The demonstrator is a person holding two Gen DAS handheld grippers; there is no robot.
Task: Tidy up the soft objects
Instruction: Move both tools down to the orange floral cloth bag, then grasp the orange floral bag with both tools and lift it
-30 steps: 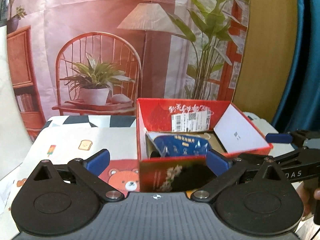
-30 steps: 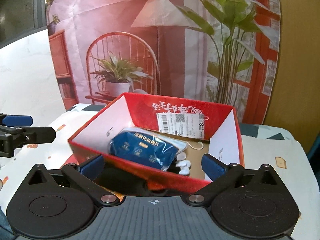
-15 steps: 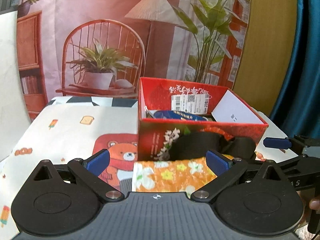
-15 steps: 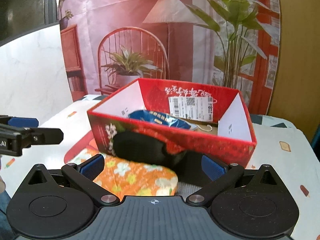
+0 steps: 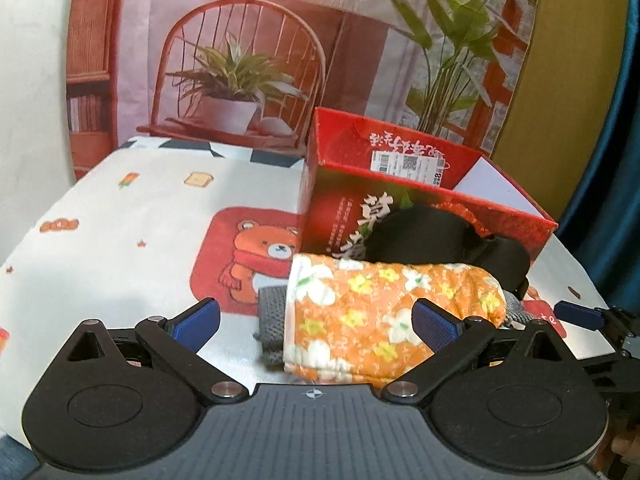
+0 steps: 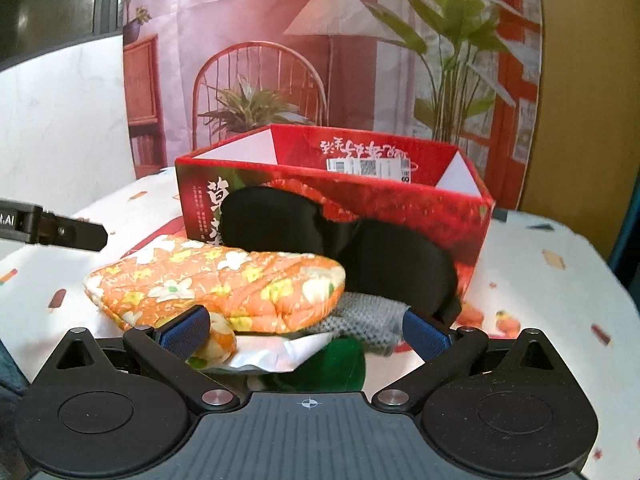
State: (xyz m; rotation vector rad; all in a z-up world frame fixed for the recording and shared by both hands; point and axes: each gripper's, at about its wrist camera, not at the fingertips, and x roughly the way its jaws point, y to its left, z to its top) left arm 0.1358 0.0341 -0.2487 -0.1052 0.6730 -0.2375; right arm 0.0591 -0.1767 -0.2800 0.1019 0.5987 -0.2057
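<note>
Moved down from the red box point(image 5: 424, 216). Both grippers point(image 5: 314, 320) point(image 6: 306, 332) wide open, empty. Orange mitt point(image 6: 216, 280) looks soft, light; grab middle.

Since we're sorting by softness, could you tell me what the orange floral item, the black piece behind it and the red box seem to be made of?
The orange floral item looks like quilted, padded cotton: matte, with stitched ridges. The black piece seems to be smooth, moulded foam-backed fabric, likely an eye mask, given its two domes. The red box looks like glossy printed cardboard, plain white inside.
</note>
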